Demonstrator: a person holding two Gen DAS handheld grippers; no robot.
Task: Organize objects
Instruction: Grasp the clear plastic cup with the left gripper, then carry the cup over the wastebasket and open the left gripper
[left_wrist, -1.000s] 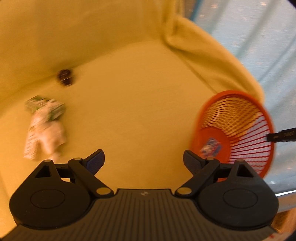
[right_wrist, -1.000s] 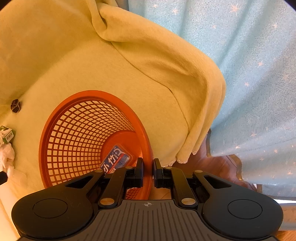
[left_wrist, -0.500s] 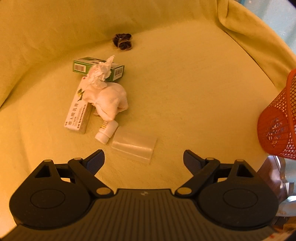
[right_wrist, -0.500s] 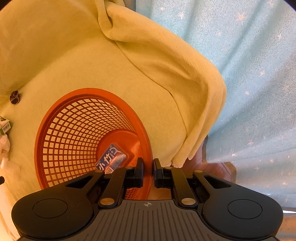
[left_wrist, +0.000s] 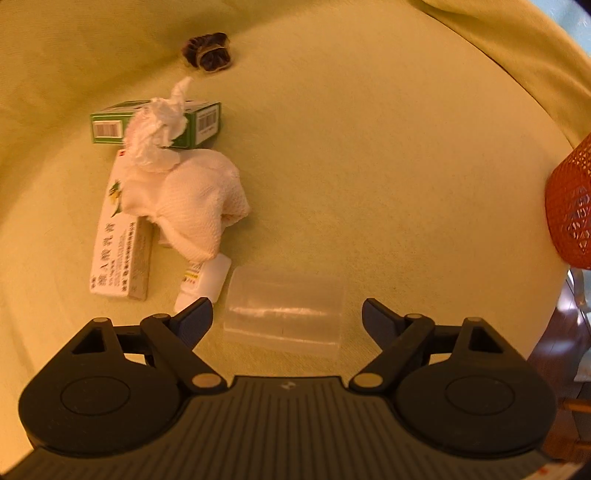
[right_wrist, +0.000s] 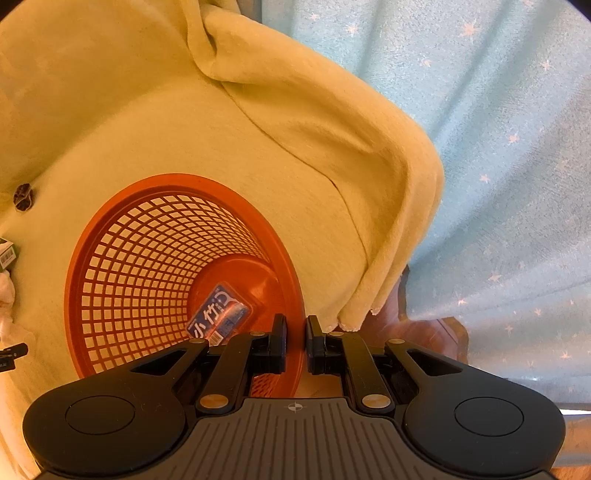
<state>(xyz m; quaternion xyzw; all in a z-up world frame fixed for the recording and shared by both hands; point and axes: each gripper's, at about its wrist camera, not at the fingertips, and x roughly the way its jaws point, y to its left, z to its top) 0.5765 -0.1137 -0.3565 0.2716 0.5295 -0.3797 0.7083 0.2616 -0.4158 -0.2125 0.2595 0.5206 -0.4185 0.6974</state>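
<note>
My left gripper is open, low over a clear plastic sleeve that lies between its fingers on the yellow-green cover. To its left lie a small white bottle, a white box, a white cloth bundle, a green box and a dark scrunchie. My right gripper is shut on the rim of the orange mesh basket, which holds a blue packet. The basket's side shows at the right edge of the left wrist view.
The yellow-green cover drapes over a raised edge behind the basket. A light blue star-print curtain hangs to the right, with dark wood floor below it. The left gripper's tip pokes in at the left edge.
The left gripper swung left from the basket to the pile, then dropped close over the clear sleeve. The right gripper has stayed shut on the basket rim, barely shifting.
</note>
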